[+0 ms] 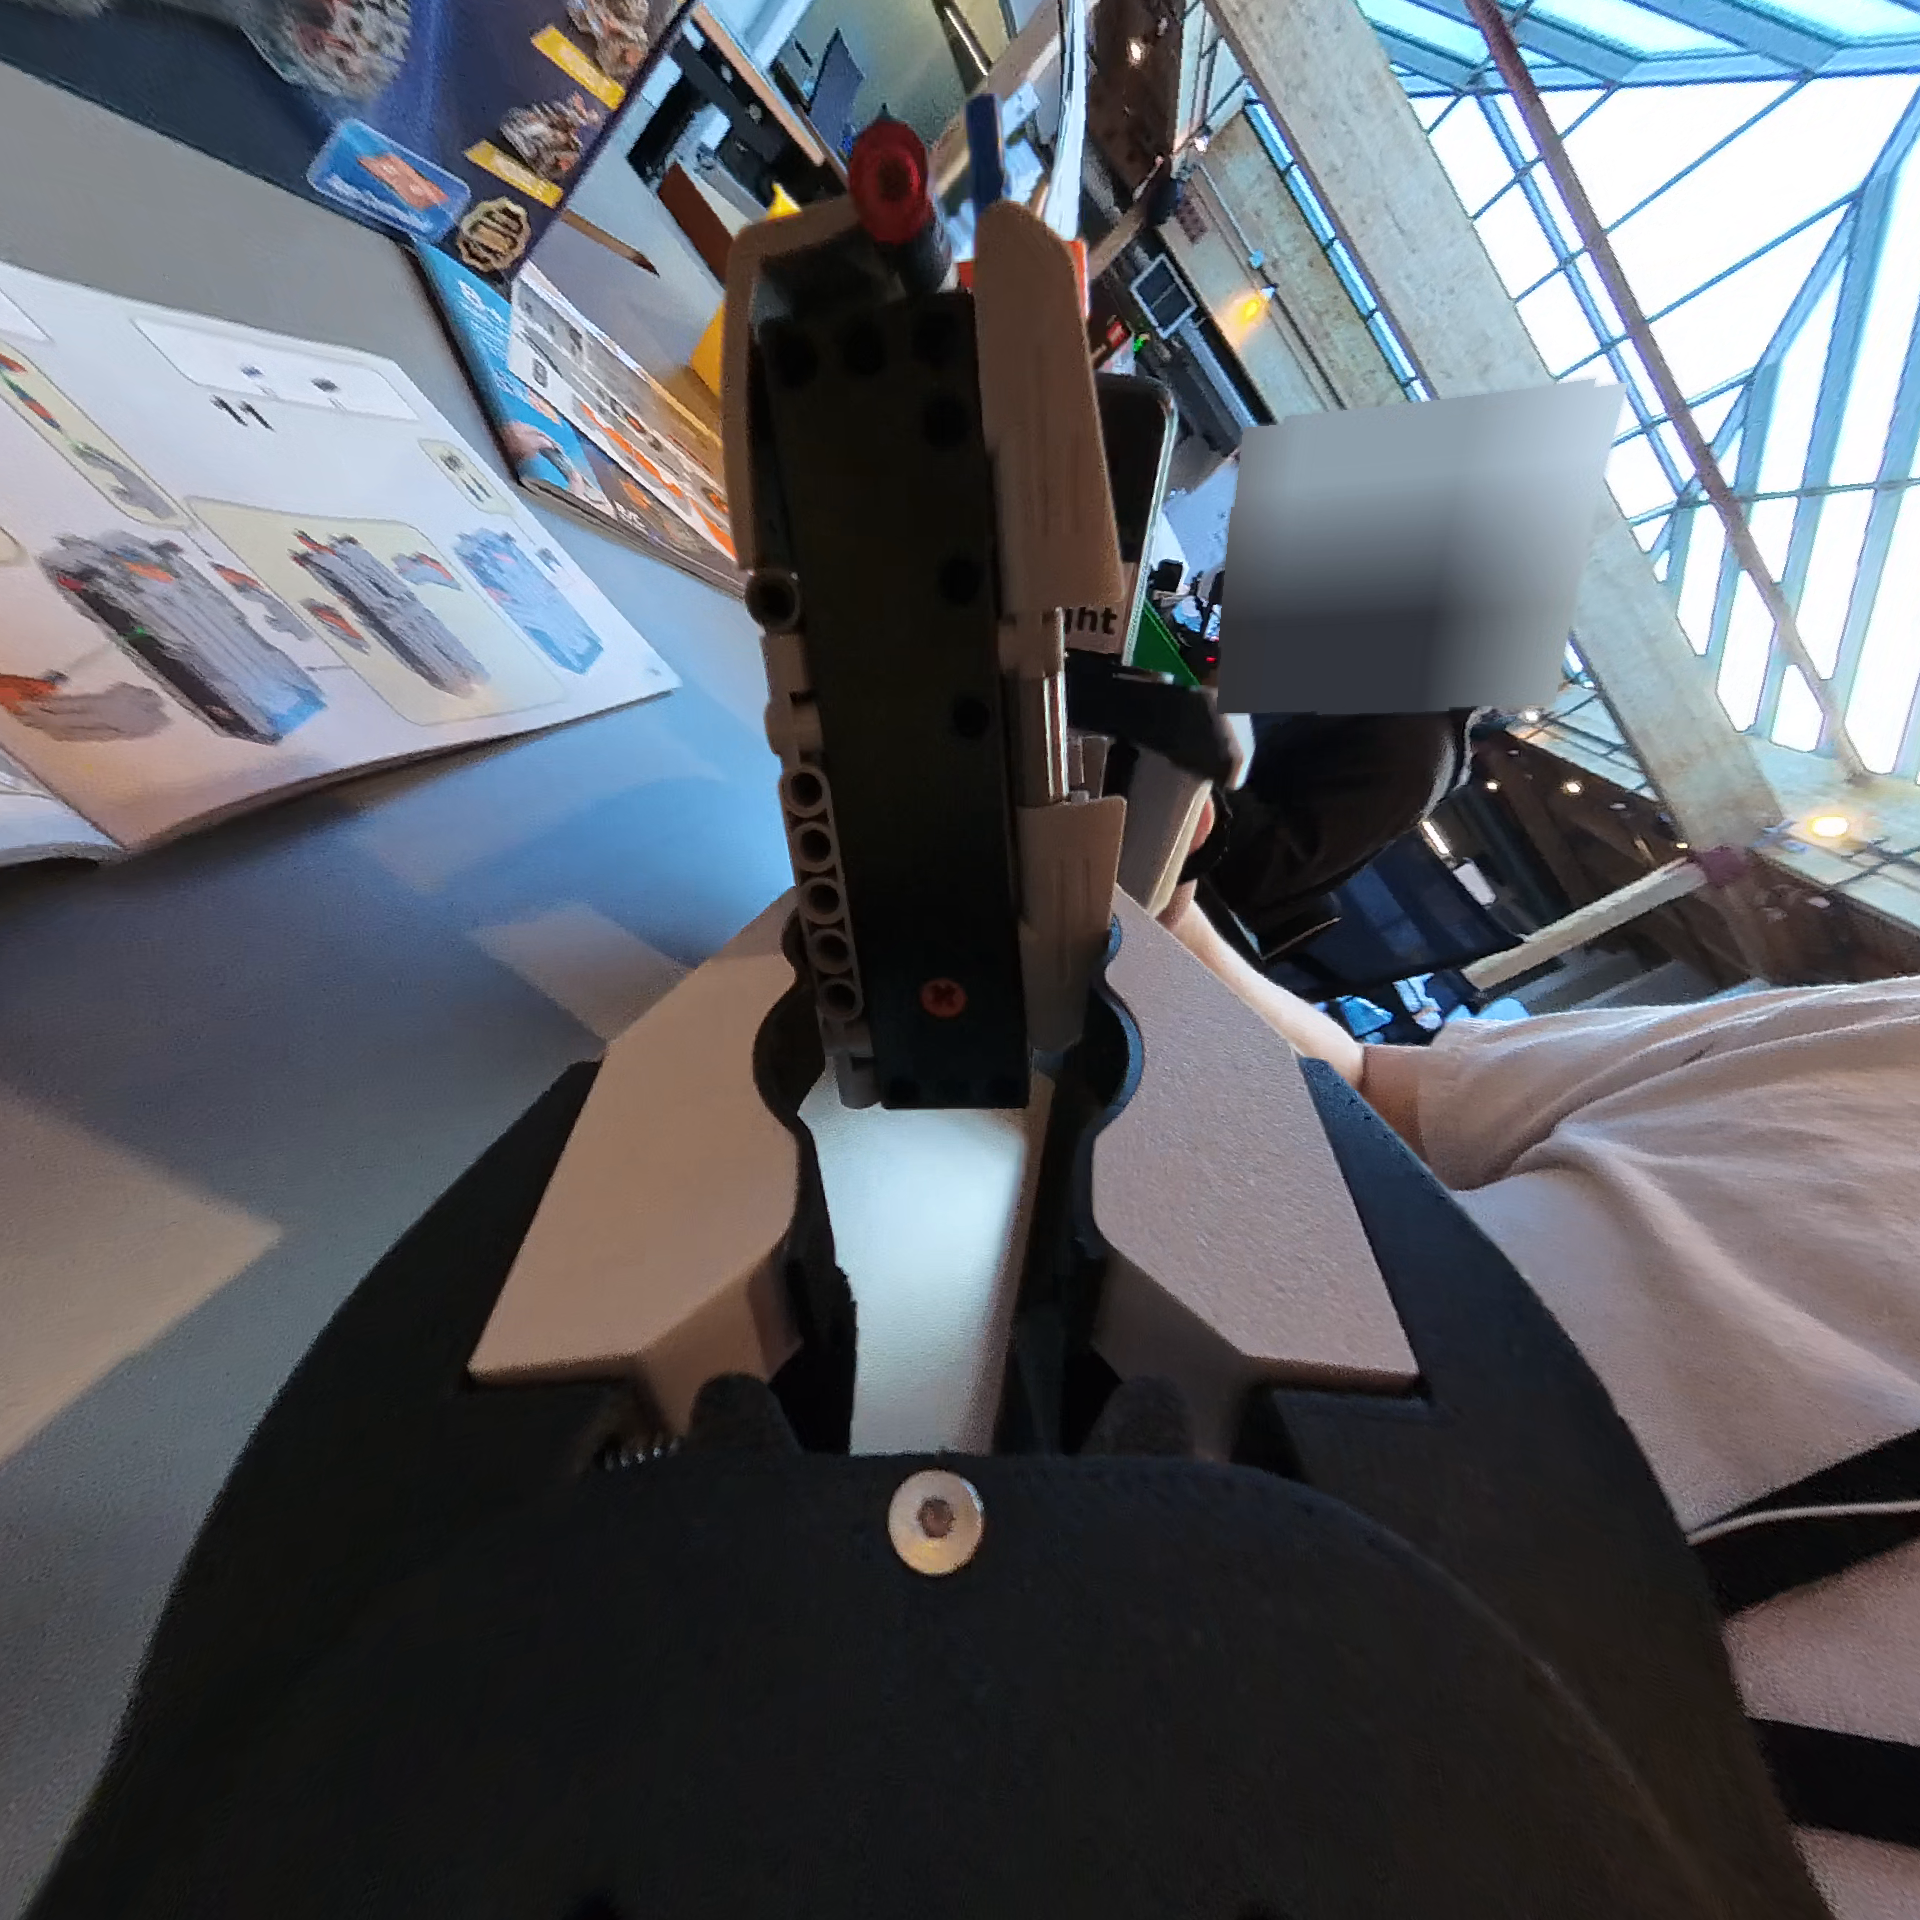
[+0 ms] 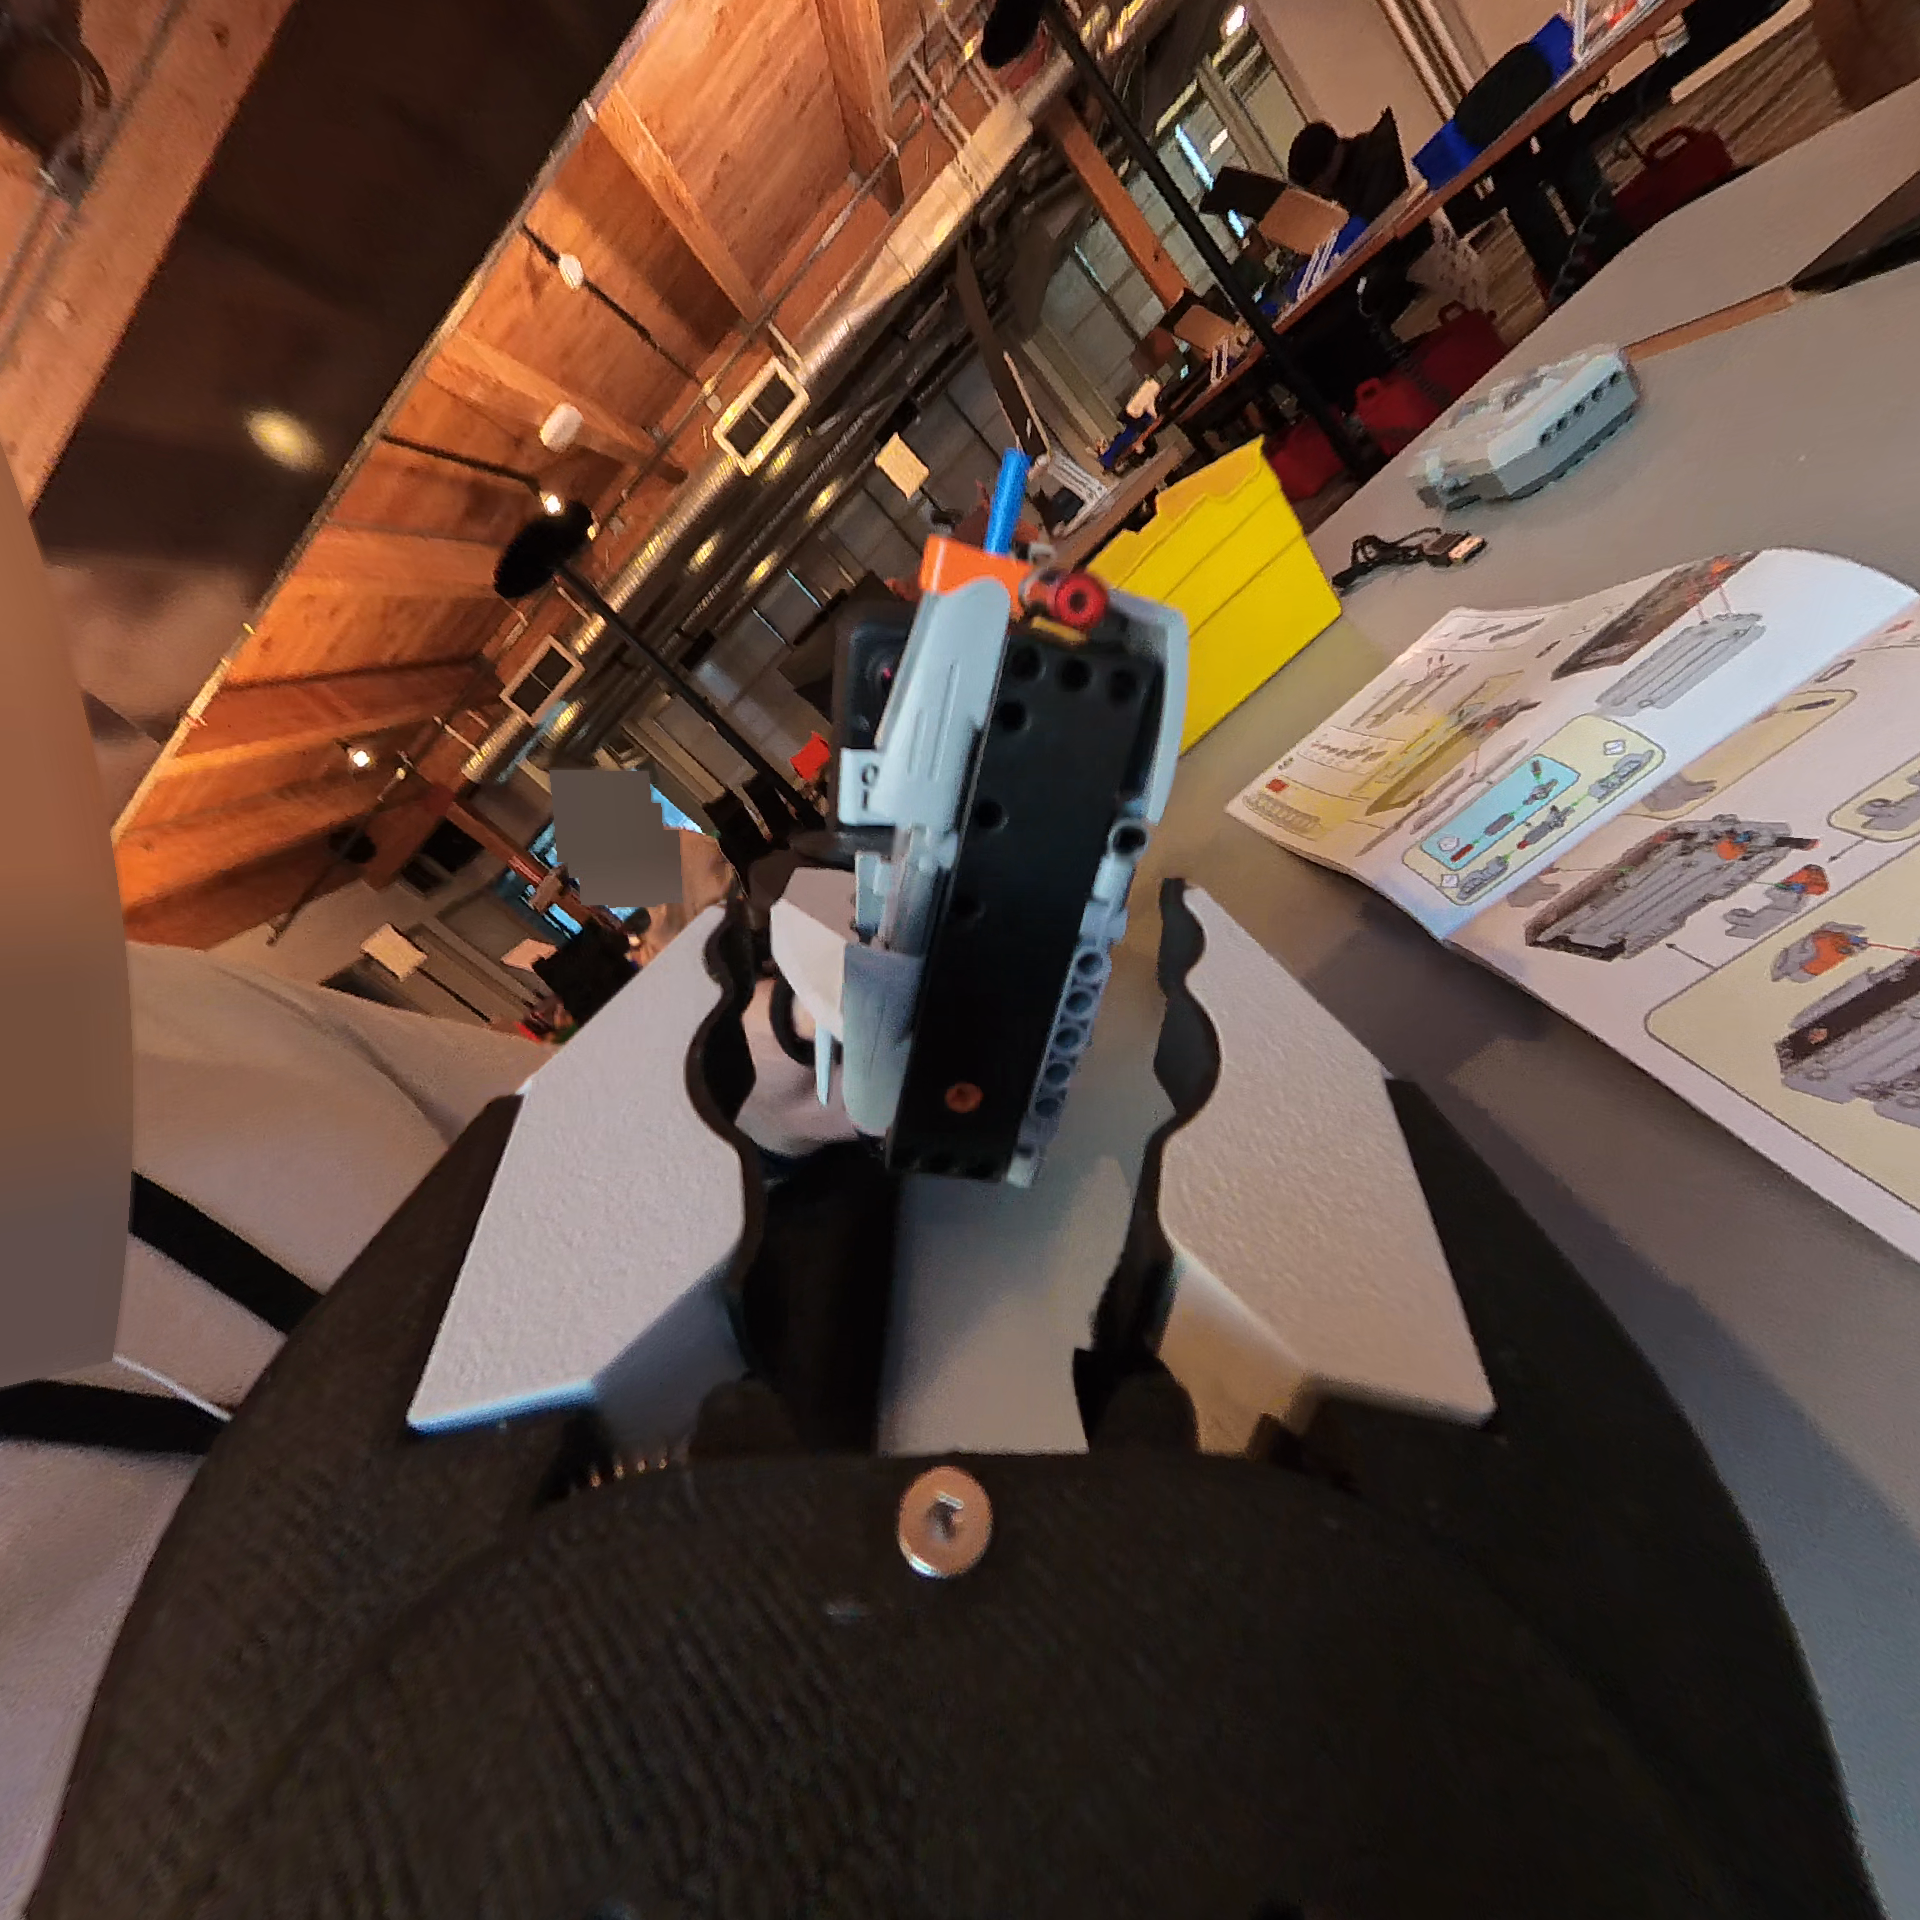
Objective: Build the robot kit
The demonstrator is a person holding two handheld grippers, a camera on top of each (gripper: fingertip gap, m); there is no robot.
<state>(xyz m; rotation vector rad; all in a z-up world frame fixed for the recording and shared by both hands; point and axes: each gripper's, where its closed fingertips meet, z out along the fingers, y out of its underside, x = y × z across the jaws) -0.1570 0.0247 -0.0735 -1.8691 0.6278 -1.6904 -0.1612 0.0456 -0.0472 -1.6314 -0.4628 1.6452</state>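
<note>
**Brick model held up between two grippers**

At the left of the left wrist view an open instruction booklet (image 1: 312,582) lies on the grey table (image 1: 312,1039). In the centre, the left gripper (image 1: 940,997) pinches the lower end of a black and grey brick model (image 1: 894,675). In the right wrist view, the right gripper (image 2: 951,1049) stands spread, the same model (image 2: 1013,883) between its fingers; contact cannot be told. A yellow bin (image 2: 1236,582) sits right of centre.
</note>
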